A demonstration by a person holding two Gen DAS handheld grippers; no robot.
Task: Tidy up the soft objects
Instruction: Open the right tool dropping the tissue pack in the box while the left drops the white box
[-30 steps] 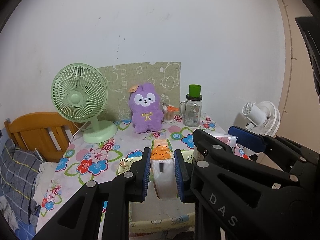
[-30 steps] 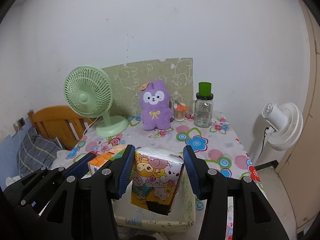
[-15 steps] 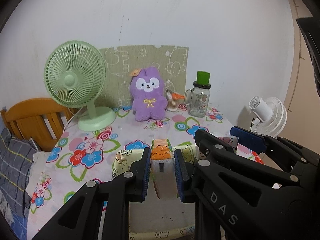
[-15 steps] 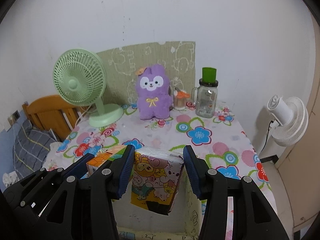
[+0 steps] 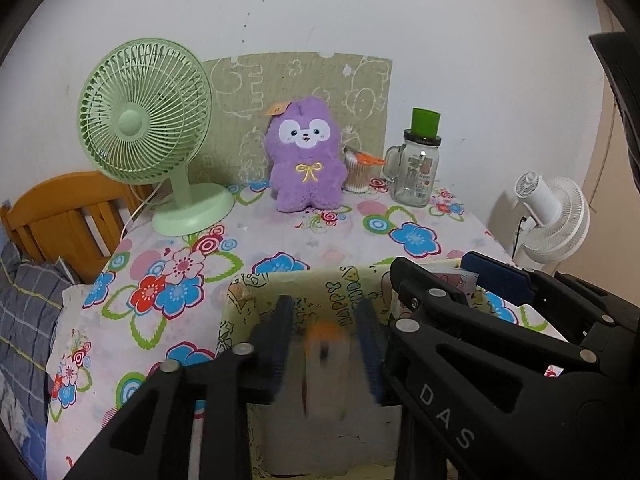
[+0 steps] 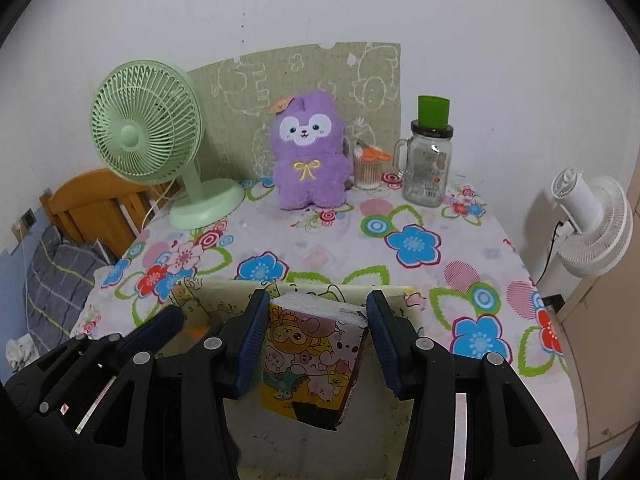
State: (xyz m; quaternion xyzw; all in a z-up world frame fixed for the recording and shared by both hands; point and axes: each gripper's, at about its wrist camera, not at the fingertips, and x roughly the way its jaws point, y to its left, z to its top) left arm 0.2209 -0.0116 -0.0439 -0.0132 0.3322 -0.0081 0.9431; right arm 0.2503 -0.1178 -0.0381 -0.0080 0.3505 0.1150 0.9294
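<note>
The left claw (image 5: 325, 354) has its fingers parted and blurred, while the right claw (image 6: 316, 346) grips, fingers pressed inward.

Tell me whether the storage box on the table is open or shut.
Open. The storage box has no lid on top; both wrist views look past its printed rim into the pale interior, where the cartoon-print tissue pack hangs between the right gripper fingers.

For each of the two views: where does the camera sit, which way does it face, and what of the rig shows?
Left wrist: behind the left gripper, facing the wall across the table; the other gripper shows at right.
Right wrist: behind the right gripper, which holds a cartoon tissue pack; same facing.
Shared: the purple plush, green fan and storage box.
</note>
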